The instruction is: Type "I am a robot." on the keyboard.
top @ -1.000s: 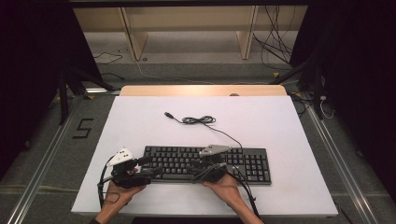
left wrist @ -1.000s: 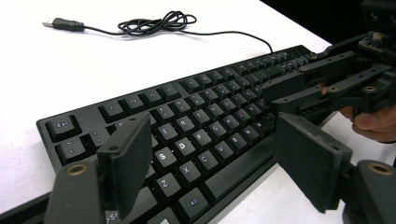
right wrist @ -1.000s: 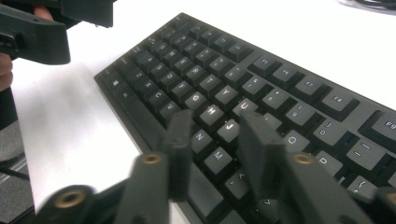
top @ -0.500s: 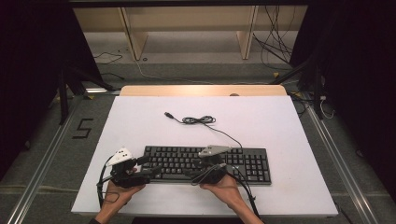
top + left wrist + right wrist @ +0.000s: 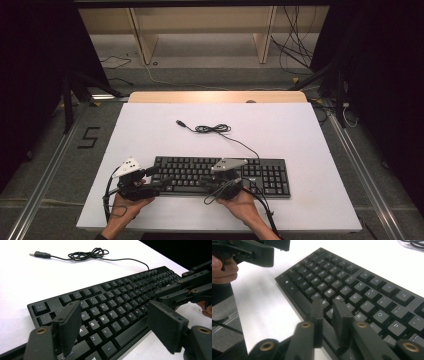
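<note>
Item: keyboard [image 5: 220,175], black, full-size with number pad, lying flat on the white worktop [image 5: 300,130] near its front edge.

Cable [image 5: 214,129]: thin, black, running from the rear of the keyboard to a loose coil, ending in a USB plug [image 5: 39,254] lying free on the worktop.

Left claw [image 5: 150,181]: at the keyboard's left end, jaws wide apart over the lower-left keys, holding nothing.

Right claw [image 5: 328,307]: low over the middle letter keys, jaws just closed to a narrow gap, nothing between them; whether the tips touch a key cannot be told.

Handling, as judged: a rigid plastic slab, fairly light, and it should not flex when lifted. The underside may grip the worktop, so sliding could drag. Keycaps sit loose on their stems and give under pressure; a pinch on them may press or pop one, so they are poor purchase. The best hold looks to be the plain case edge, at the short ends or along the front lip below the space bar, one claw per side to keep it level. The trailing cable is limp and may snag or tug.
</note>
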{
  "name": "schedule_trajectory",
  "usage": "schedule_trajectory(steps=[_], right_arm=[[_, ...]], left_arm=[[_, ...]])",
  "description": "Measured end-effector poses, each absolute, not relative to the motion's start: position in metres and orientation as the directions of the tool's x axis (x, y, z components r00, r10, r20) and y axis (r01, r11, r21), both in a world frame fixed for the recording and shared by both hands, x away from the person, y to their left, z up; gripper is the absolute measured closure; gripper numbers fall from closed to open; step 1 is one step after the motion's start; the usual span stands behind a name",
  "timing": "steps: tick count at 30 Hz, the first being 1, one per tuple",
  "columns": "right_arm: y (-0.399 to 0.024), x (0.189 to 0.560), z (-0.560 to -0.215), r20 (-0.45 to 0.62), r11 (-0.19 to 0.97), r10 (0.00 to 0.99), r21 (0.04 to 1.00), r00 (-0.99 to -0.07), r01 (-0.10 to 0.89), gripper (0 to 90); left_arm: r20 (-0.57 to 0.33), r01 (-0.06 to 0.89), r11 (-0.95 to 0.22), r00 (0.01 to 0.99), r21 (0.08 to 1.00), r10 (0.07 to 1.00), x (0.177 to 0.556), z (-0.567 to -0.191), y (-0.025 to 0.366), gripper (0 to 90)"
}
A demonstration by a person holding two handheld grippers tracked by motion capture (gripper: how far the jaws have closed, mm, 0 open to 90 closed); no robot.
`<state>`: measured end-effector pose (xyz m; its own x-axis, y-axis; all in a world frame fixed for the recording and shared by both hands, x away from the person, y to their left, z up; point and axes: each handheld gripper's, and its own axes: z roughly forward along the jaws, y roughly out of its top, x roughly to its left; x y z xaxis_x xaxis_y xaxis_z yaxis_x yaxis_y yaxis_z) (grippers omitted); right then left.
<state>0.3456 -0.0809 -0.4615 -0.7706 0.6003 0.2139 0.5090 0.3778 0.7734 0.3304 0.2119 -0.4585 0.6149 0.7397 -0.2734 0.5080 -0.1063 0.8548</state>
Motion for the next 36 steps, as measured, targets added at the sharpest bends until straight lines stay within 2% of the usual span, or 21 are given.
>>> schedule_trajectory(steps=[7,36], right_arm=[[-0.080,0.344,-0.465,0.210,0.392,0.598,0.765,-0.774,0.511,90.0],[-0.075,0.343,-0.483,0.194,0.437,0.608,0.728,-0.770,0.528,90.0]], left_arm=[[-0.275,0.506,-0.099,0.611,0.857,0.743,0.331,-0.459,0.214,27.3],[-0.273,0.505,-0.099,0.609,0.857,0.745,0.332,-0.459,0.215,27.3]])
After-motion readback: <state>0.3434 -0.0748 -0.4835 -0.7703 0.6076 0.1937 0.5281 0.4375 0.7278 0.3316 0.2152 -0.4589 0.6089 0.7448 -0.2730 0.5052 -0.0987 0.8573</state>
